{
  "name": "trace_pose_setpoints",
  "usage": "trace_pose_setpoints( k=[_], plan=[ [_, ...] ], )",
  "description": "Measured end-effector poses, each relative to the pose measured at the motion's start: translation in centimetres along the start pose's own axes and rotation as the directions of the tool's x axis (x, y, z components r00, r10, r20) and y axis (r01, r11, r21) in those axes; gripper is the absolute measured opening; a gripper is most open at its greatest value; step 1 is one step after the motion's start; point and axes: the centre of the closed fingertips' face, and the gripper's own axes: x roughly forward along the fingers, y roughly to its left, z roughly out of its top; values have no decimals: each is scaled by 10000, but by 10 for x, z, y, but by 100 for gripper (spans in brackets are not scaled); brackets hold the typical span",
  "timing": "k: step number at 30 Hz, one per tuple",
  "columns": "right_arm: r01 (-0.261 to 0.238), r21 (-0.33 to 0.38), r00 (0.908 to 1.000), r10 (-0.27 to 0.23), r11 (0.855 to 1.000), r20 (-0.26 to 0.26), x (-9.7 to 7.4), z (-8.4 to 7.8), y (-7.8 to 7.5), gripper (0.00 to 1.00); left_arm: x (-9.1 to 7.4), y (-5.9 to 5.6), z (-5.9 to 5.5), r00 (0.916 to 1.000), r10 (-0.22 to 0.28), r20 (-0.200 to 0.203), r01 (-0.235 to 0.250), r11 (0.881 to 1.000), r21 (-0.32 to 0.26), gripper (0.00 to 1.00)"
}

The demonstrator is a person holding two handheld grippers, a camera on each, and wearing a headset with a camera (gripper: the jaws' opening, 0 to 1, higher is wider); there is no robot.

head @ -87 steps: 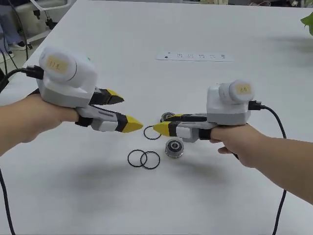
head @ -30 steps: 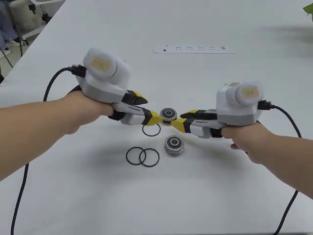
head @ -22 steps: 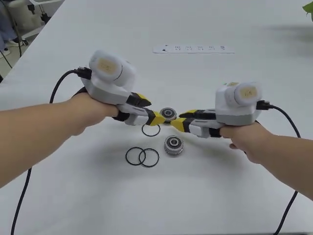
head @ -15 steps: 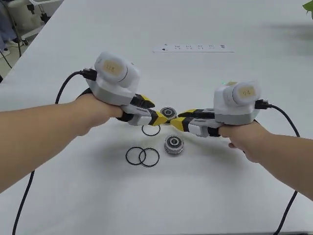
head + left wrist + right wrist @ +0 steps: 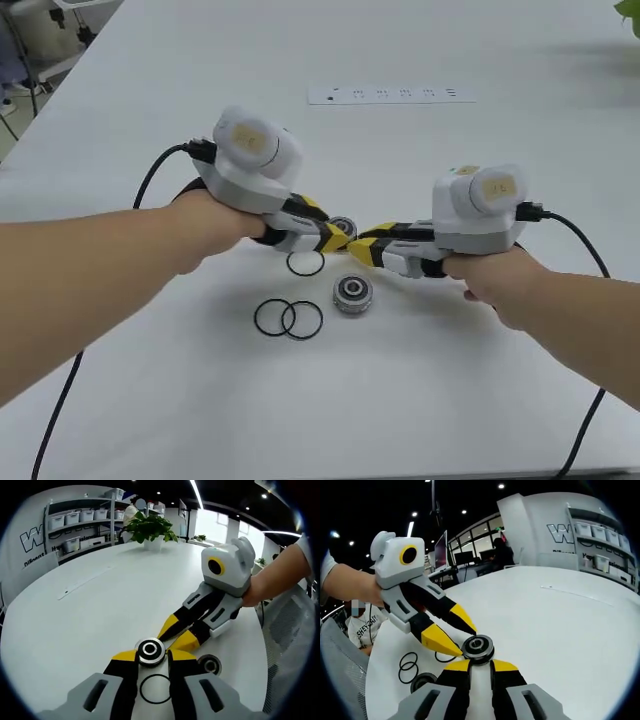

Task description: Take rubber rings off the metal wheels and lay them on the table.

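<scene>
White tabletop under everything, with a pale socket strip lying far back on it. Left gripper pointing in from one side and right gripper from the other, tips almost meeting over the middle. Left gripper's jaws drawn in to the width of the far wheel, that metal wheel caught between the yellow tips. Right gripper's jaws a little apart, tips against the same wheel's rim; no telling whether pinching anything. Near wheel resting on the tabletop just in front of the grippers, touched by neither. Single ring flat on the tabletop below the left gripper's tips, near that wheel. Pair of rings overlapping each other, closer to the person, left of the near wheel.
</scene>
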Motion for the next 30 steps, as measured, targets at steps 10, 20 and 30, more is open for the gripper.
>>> trace_pose_setpoints(
  k=[10,20,30],
  plan=[
    [-17,-1,10000,17,10000,0,0,0,0,11,4,2,-1,9998,154,-115,-151,9996,259,11],
    [-6,-66,10000,6,10000,-23,2,0,-3,10,8,6,1,9987,504,-49,-502,9983,307,7],
    [296,422,9995,-299,9987,47,2,-1,-10,0,8,5,0,9983,572,70,-575,9976,379,7]
  ],
)
